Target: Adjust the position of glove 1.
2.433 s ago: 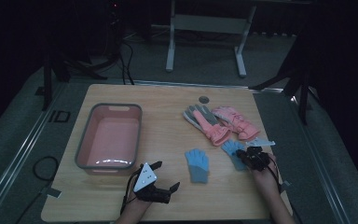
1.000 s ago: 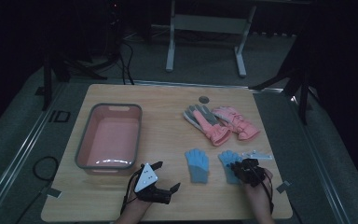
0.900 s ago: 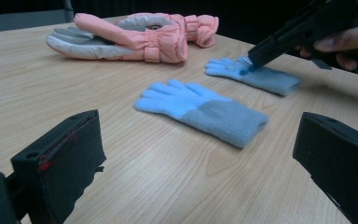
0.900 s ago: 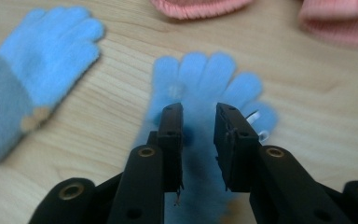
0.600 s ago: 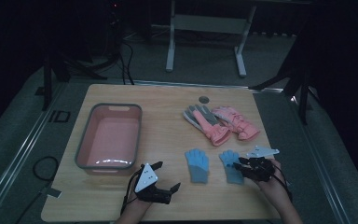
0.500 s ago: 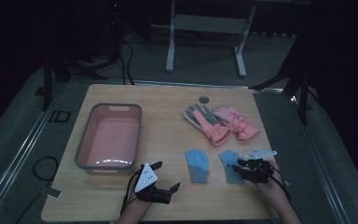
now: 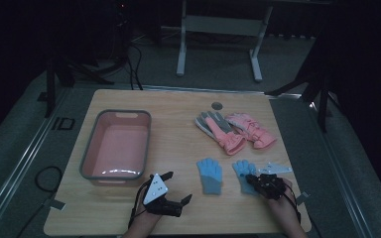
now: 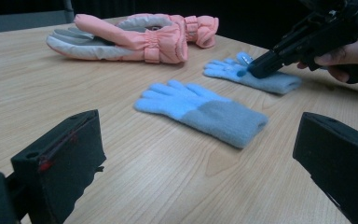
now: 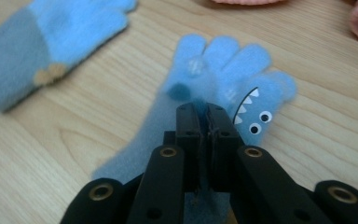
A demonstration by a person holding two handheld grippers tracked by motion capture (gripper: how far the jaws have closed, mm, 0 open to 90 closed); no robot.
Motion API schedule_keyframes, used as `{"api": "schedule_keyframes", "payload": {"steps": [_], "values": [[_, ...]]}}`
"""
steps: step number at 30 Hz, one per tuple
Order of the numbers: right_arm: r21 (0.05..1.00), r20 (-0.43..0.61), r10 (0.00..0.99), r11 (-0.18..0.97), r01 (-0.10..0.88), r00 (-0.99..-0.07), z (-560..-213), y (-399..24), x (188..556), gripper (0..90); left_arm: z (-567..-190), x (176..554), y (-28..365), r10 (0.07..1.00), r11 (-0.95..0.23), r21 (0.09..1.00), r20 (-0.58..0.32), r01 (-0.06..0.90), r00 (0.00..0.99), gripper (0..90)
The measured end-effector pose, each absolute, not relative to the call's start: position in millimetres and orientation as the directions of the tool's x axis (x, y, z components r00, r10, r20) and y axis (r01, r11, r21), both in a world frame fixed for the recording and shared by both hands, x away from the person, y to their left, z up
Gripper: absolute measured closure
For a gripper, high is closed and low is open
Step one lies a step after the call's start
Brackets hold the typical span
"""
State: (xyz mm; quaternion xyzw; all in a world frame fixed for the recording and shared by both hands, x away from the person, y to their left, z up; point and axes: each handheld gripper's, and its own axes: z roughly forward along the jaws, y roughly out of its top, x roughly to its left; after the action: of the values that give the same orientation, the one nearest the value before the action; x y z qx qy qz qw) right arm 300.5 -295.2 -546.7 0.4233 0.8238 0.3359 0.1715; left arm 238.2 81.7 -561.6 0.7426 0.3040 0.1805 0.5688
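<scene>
Two small blue knit gloves lie palm down near the table's front. My right gripper (image 7: 252,179) (image 9: 204,109) is on the right blue glove (image 7: 241,169) (image 9: 223,65), which has a shark face on its thumb. Its jaws have just been closing and now pinch a fold of this glove's palm between them. From the left gripper view, the right gripper (image 8: 257,70) tips down onto that glove (image 8: 270,83). The other blue glove (image 7: 210,174) (image 8: 200,109) (image 9: 51,42) lies free beside it. My left gripper (image 7: 177,187) (image 8: 198,158) rests open on the table, nothing between its jaws.
A pair of pink and grey winter gloves (image 7: 235,129) (image 8: 135,37) lies at the back right. A pink tub (image 7: 90,148) with a grey rim stands on the left. A round grommet (image 7: 218,105) sits near the far edge of the wooden table (image 7: 178,134).
The right hand has shifted a little toward the front edge and its jaws have come together on the right blue glove. The left gripper has stayed still.
</scene>
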Motion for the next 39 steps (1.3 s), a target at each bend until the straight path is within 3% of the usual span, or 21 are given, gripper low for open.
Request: {"api": "schedule_keyframes", "payload": {"steps": [6,15,25,39], "values": [[0.761,0.011,0.846,0.339,0.554,-0.534,-510,-280,293,86.4,-562,238,82,0.657,-0.169,0.954,-0.078,0.247,0.750,1.9],[0.813,0.034,0.806,0.322,0.485,-0.591,-458,-227,289,86.5,-562,239,82,0.655,-0.169,0.955,-0.077,0.245,0.752,1.9],[0.790,0.045,0.759,0.371,0.489,-0.649,-470,-189,289,86.4,-562,238,81,0.651,-0.176,0.956,-0.067,0.236,0.756,1.9],[0.732,0.080,0.743,0.409,0.544,-0.665,-504,-178,296,86.2,-561,238,81,0.648,-0.183,0.954,-0.065,0.238,0.759,1.9]]}}
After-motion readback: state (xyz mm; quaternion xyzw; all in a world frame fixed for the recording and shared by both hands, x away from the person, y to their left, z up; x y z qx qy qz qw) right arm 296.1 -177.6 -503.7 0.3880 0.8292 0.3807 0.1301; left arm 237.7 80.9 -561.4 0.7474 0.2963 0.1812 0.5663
